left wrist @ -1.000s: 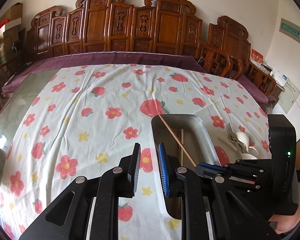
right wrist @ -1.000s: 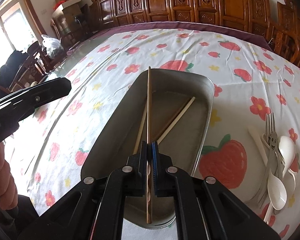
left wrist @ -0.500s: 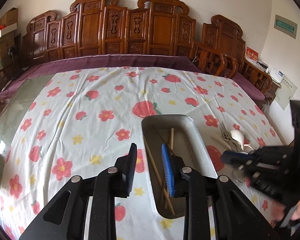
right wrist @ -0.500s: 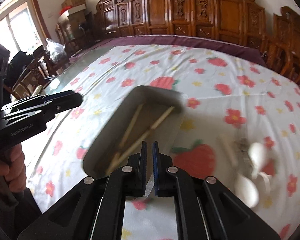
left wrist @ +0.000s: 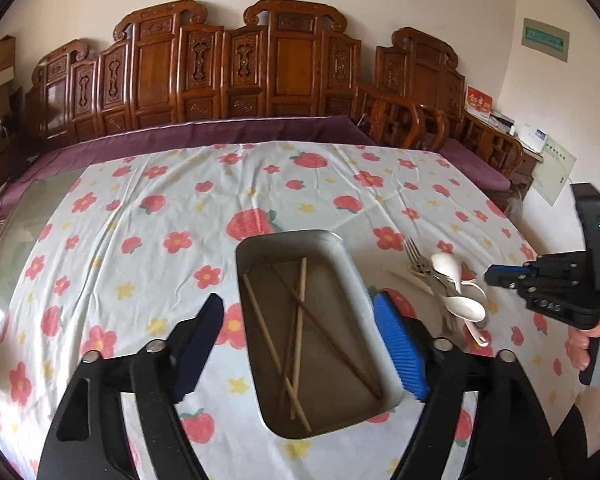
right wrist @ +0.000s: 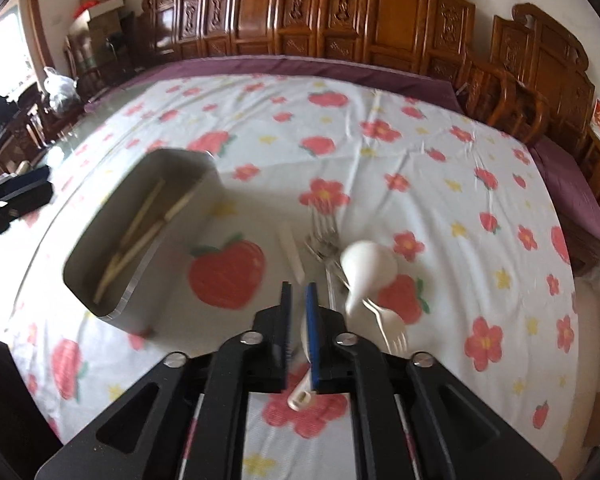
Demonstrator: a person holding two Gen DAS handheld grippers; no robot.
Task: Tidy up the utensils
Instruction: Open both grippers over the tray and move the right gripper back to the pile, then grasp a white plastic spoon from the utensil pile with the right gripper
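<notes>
In the left wrist view my left gripper (left wrist: 298, 300) hangs over the near end of a metal tray (left wrist: 292, 236). Its jaws are opening wide and nothing is between them. Several chopsticks (left wrist: 300, 308) lie crossed in the tray. To the right of the tray lies a pile of metal forks (left wrist: 414, 252) and white spoons (left wrist: 464, 308). My right gripper (right wrist: 299, 286) hovers over that pile. Its jaws are opening and stand a narrow gap apart, gripping nothing. A white spoon (right wrist: 300, 398) lies on the cloth beneath the gap. Forks (right wrist: 320, 232) and another white spoon (right wrist: 366, 264) lie just beyond.
A flower-and-strawberry cloth (left wrist: 160, 220) covers the table, with bare glass (left wrist: 16, 232) at the left. Carved wooden chairs (left wrist: 240, 76) line the far side. A person's hand (left wrist: 596, 344) holds the right gripper at the right edge. A white stick (right wrist: 292, 252) lies beside the forks.
My right gripper let go of the chopstick, which now lies in the tray, and swung right over the utensil pile with jaws slightly parted. The left gripper's jaws spread wide.
</notes>
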